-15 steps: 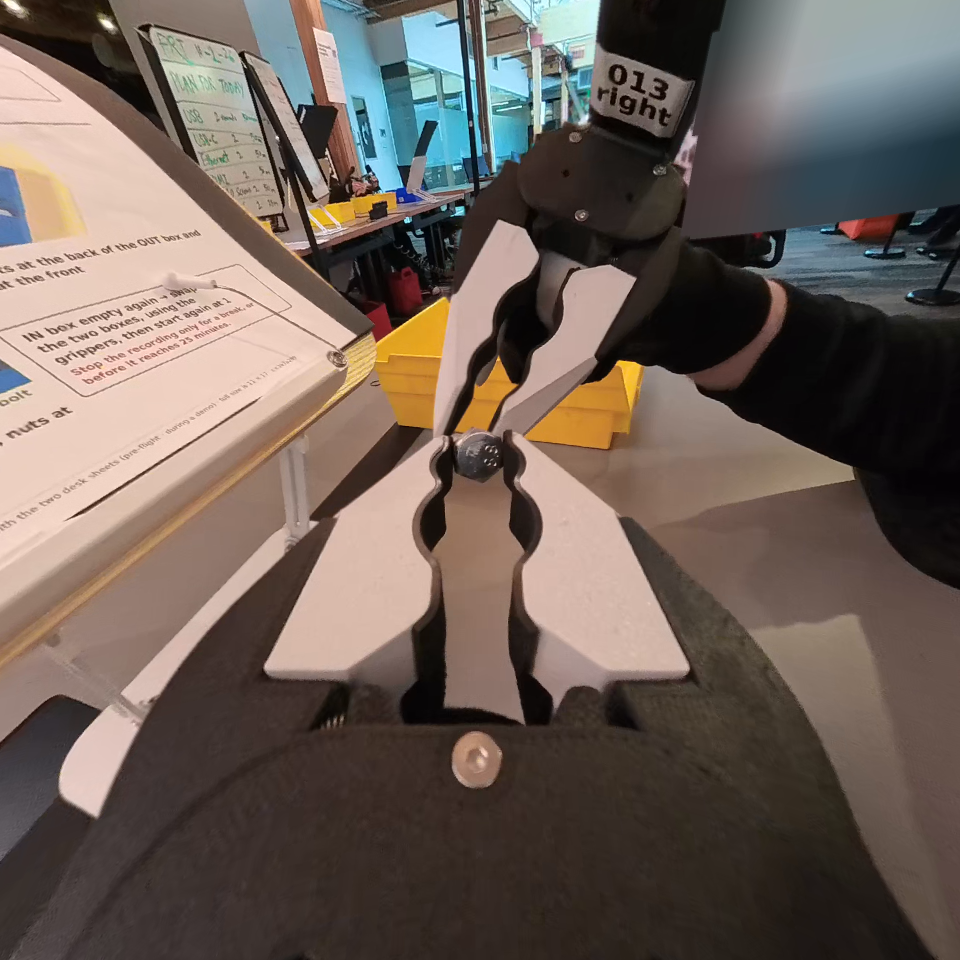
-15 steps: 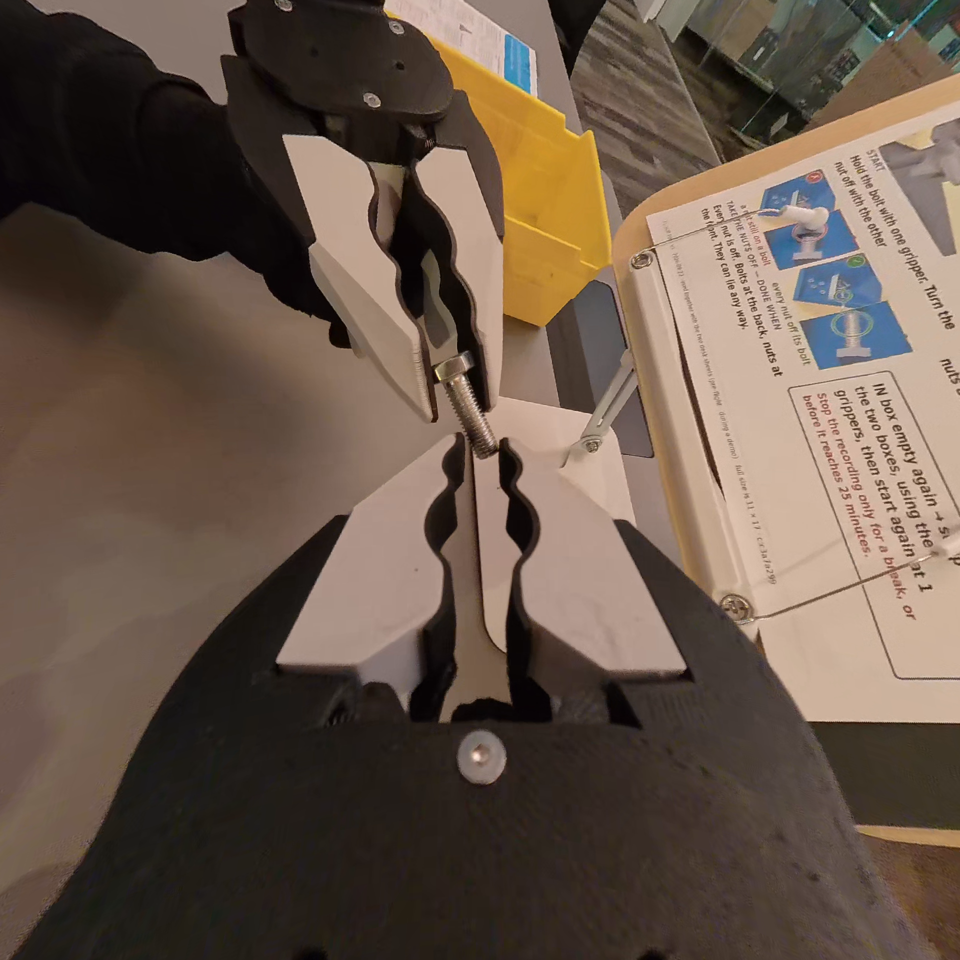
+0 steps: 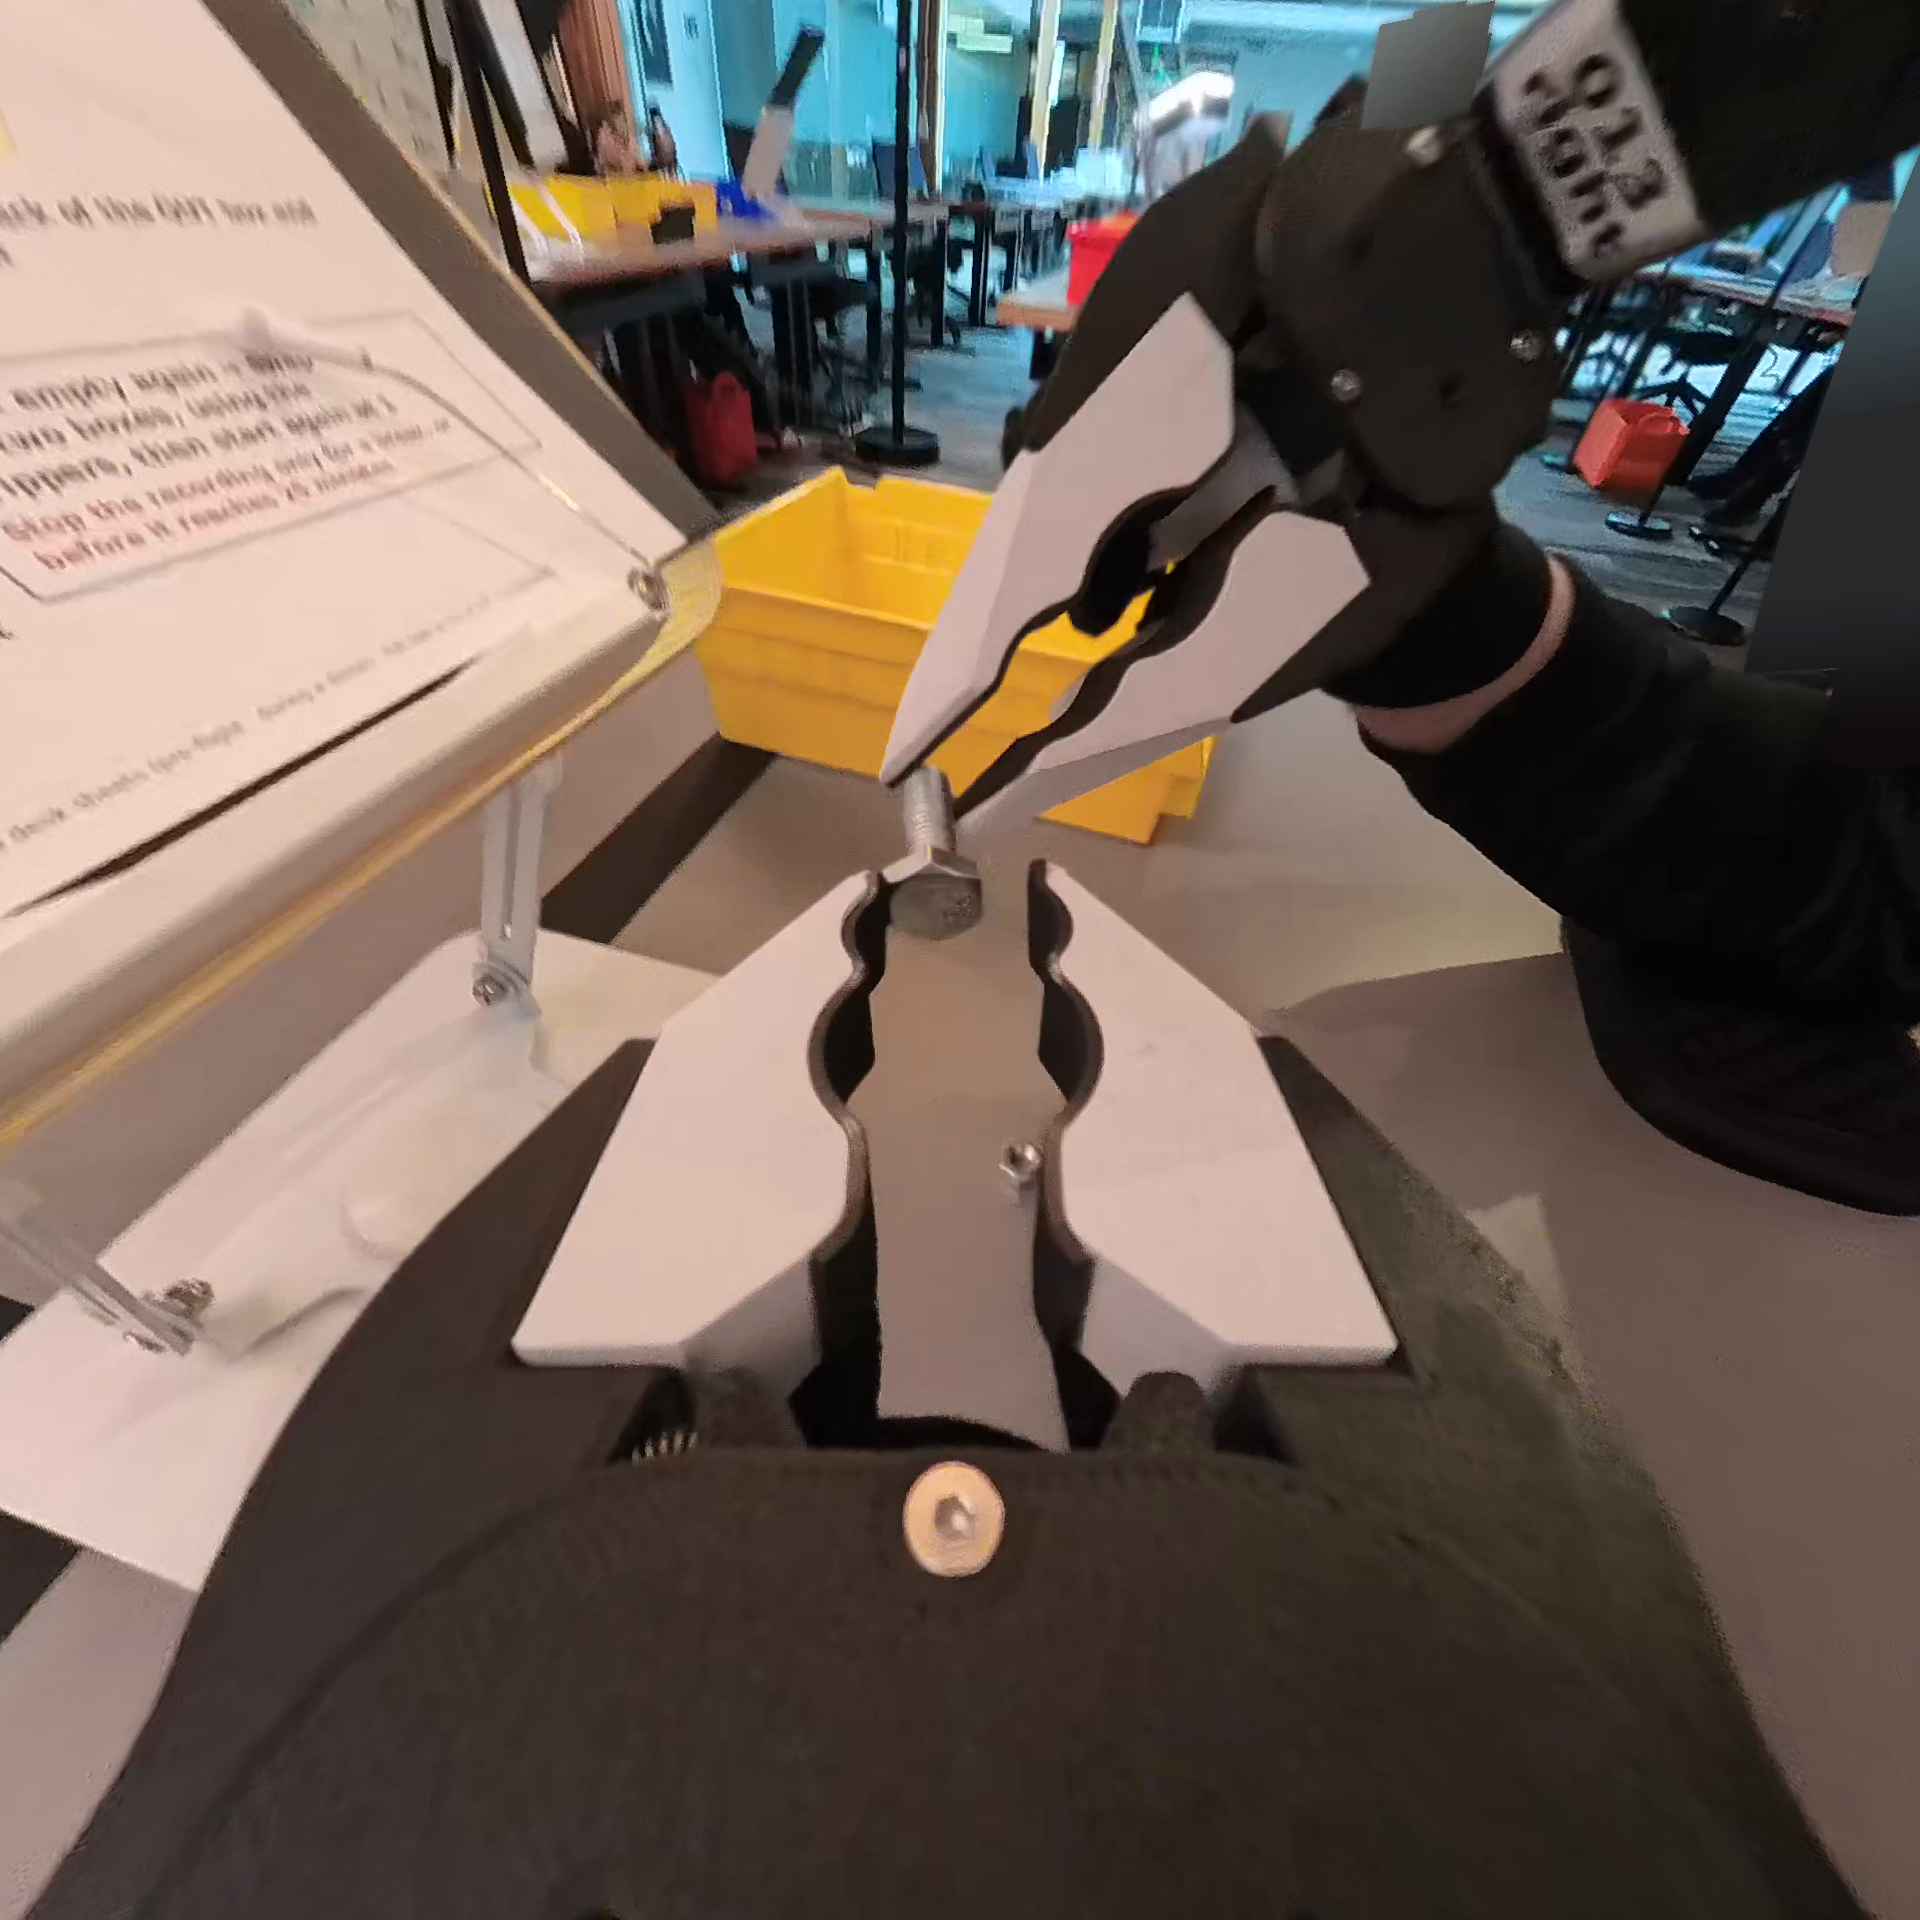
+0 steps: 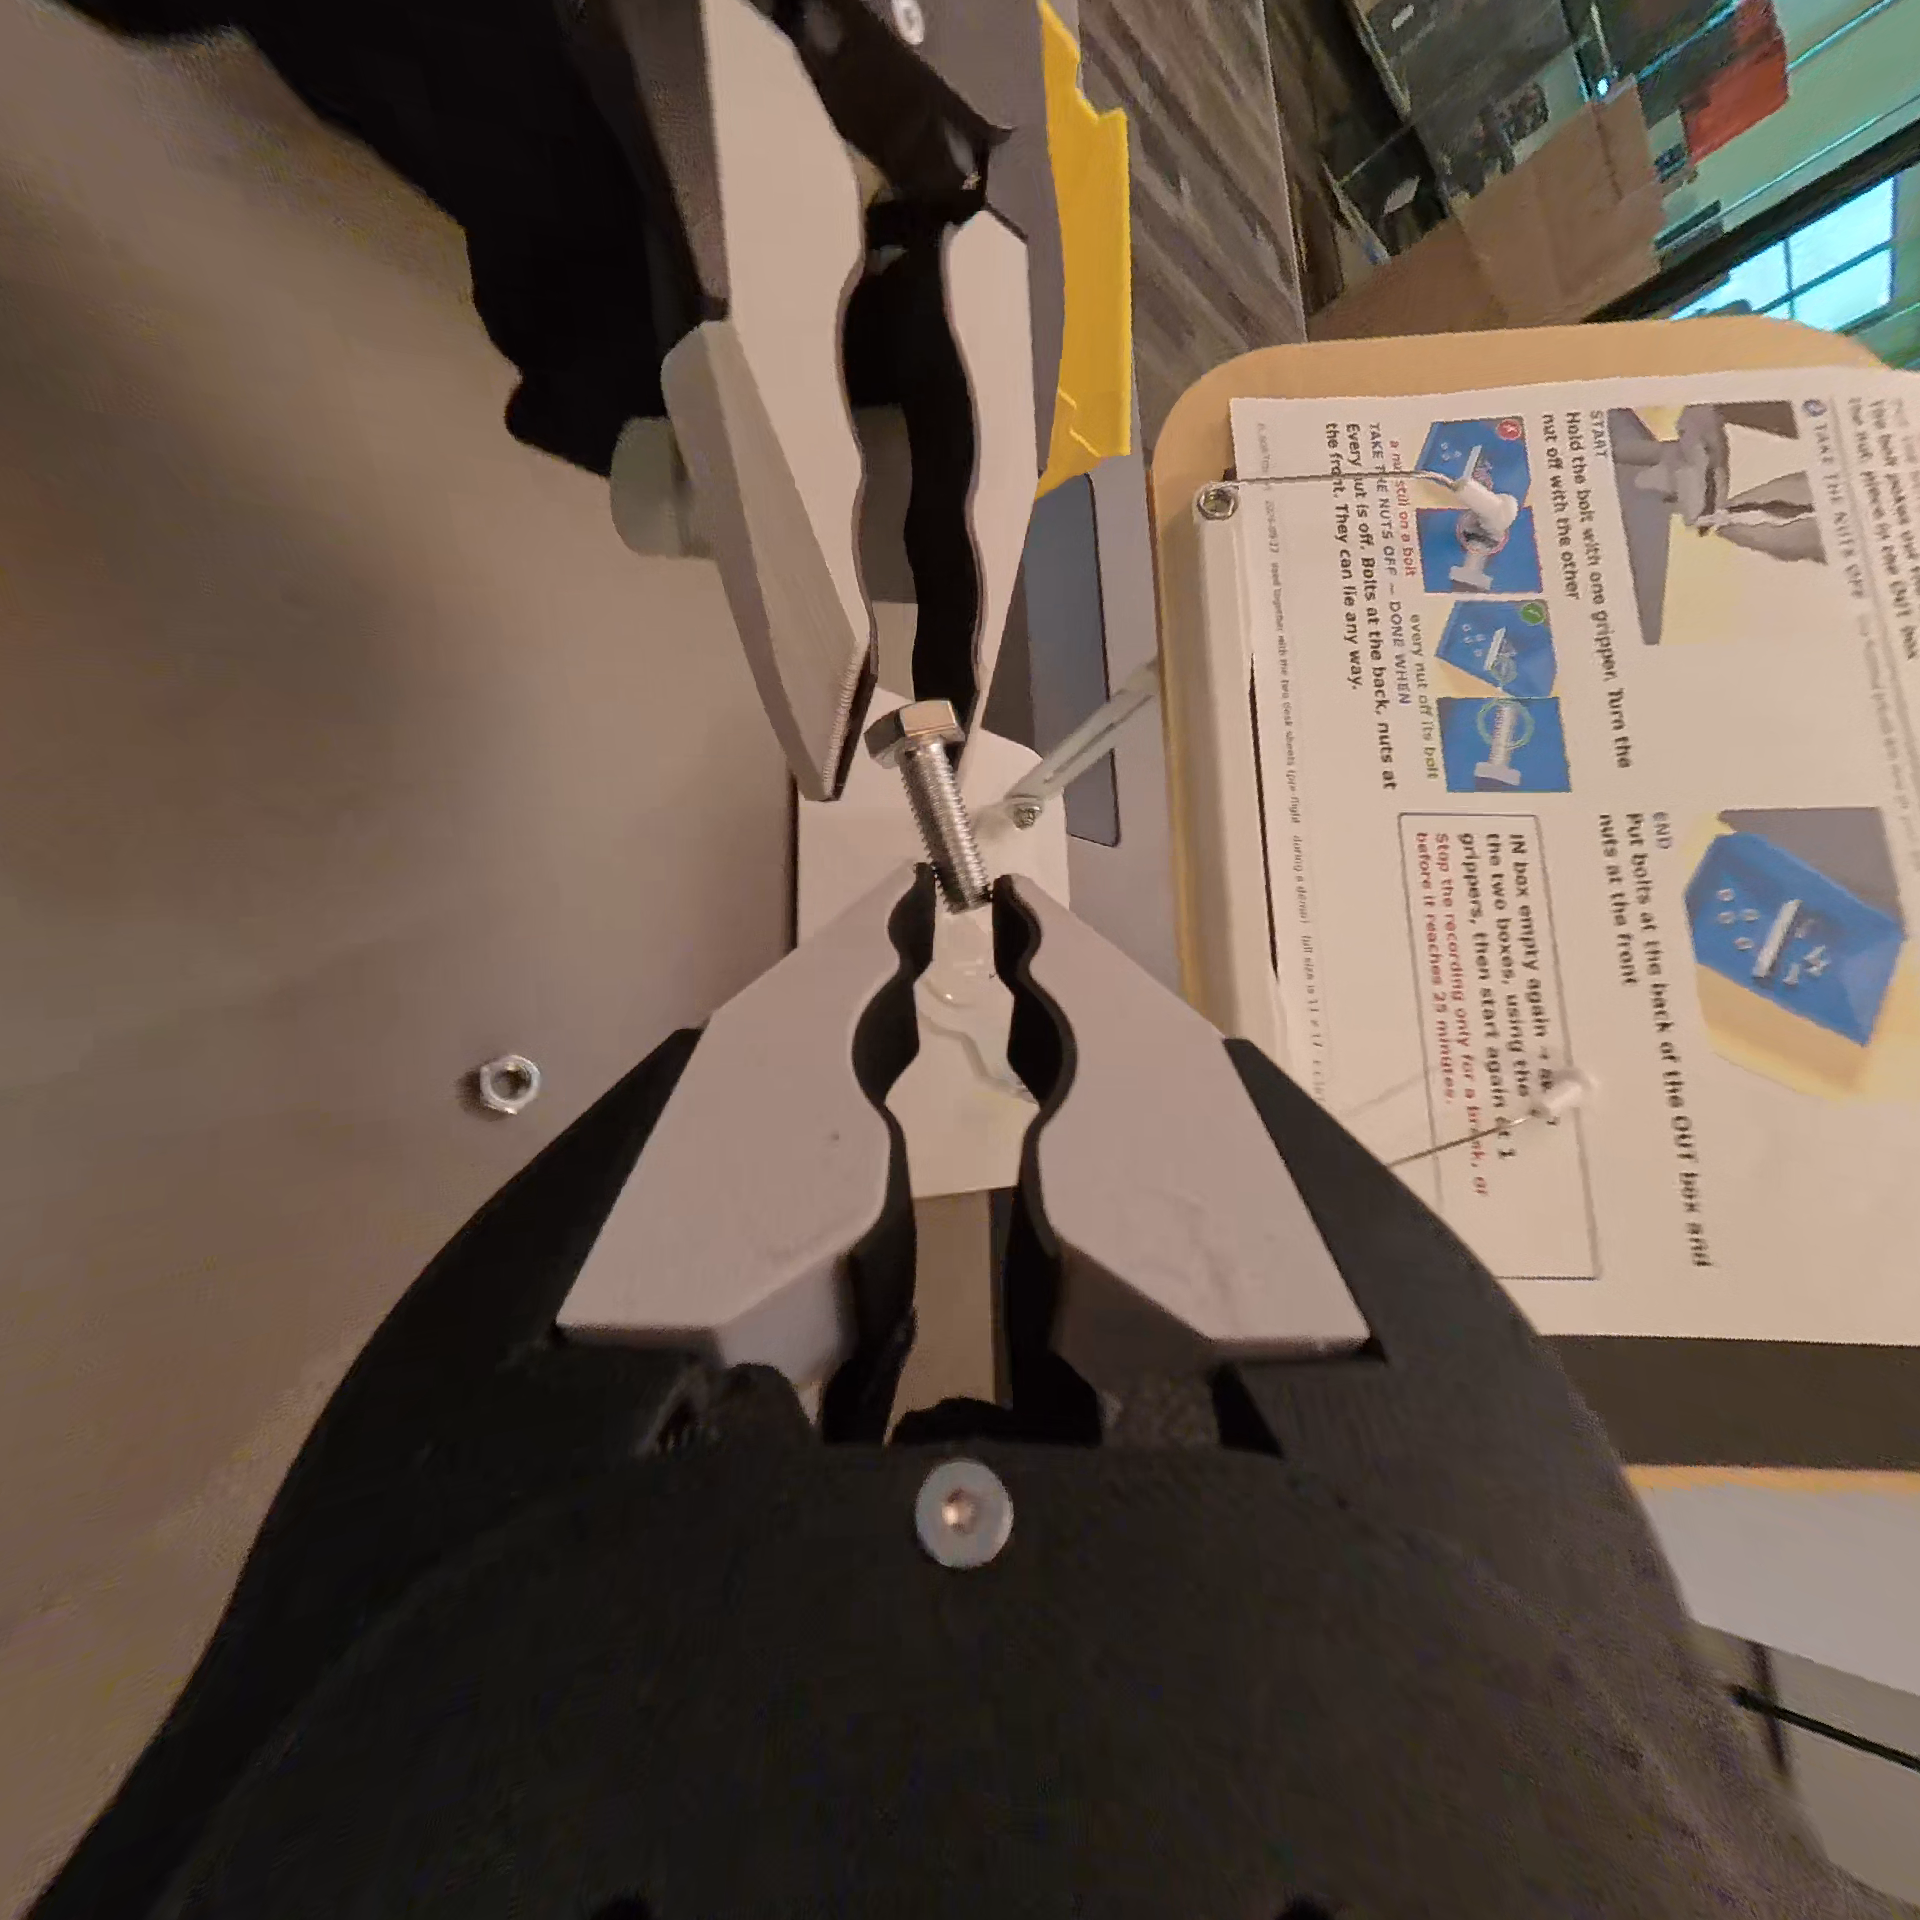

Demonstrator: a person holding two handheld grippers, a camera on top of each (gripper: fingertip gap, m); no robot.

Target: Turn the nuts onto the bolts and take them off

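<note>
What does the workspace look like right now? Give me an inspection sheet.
Surface: grey table, a loose nut on it.
Job's things: bolt held in the air, no nut on it; nut lying flat on the table.
Clutter: yellow bin; instruction board on a stand.
Grippers: right gripper shut on the bolt's thread; left gripper open around the bolt's head.
Cables: thin wire across the board.
Surroundings: other tables behind.

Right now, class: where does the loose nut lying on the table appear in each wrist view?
Left wrist view: loose nut, centre, on the table between that gripper's fingers, nearer the right one.
Right wrist view, left of centre, beside the fingers.
Shared landmark: the bolt.
</note>
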